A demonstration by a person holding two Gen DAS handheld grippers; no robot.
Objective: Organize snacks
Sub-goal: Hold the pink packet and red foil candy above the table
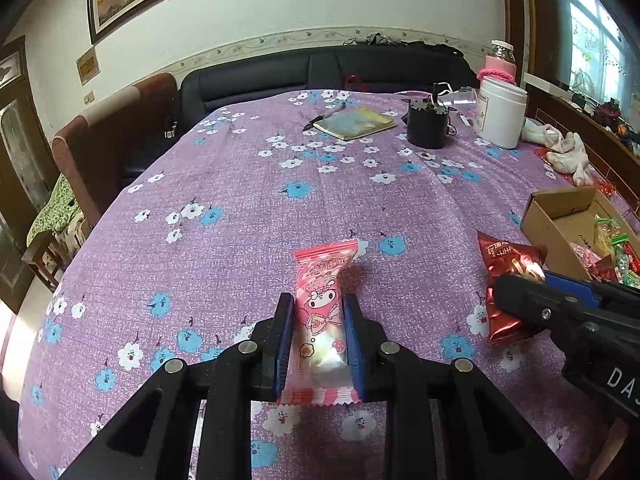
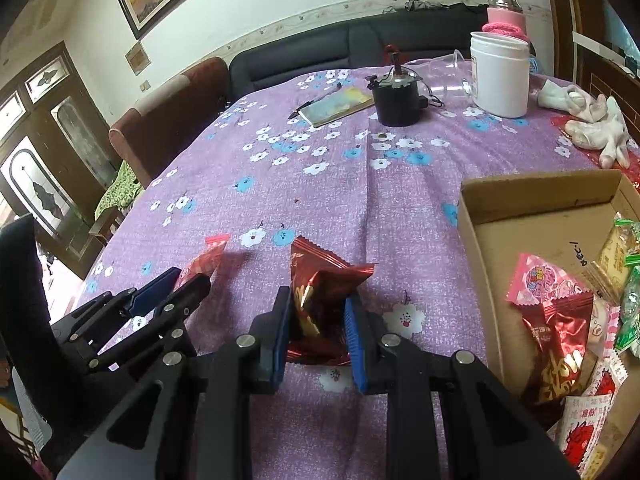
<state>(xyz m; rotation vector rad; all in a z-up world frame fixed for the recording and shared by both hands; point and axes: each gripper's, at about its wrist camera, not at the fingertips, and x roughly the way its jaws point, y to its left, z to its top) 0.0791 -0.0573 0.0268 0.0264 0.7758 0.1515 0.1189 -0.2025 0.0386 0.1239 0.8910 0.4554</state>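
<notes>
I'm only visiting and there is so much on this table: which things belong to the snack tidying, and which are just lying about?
Part of the job: pink snack packet in the left tongs; red foil packet in the right tongs; cardboard box holding snacks.

Just lying about: notebook, pen, black pot, white jar, white gloves.

On the table [image 1: 240,184] two snack packets [image 1: 320,312] [image 2: 320,292] lie near the front edge, one left of the other. The cardboard box [image 2: 476,248] with more snacks in it stands at the right edge. The notebook [image 1: 354,123], the pot [image 1: 427,122] and the jar [image 1: 502,114] stand near the far edge
</notes>
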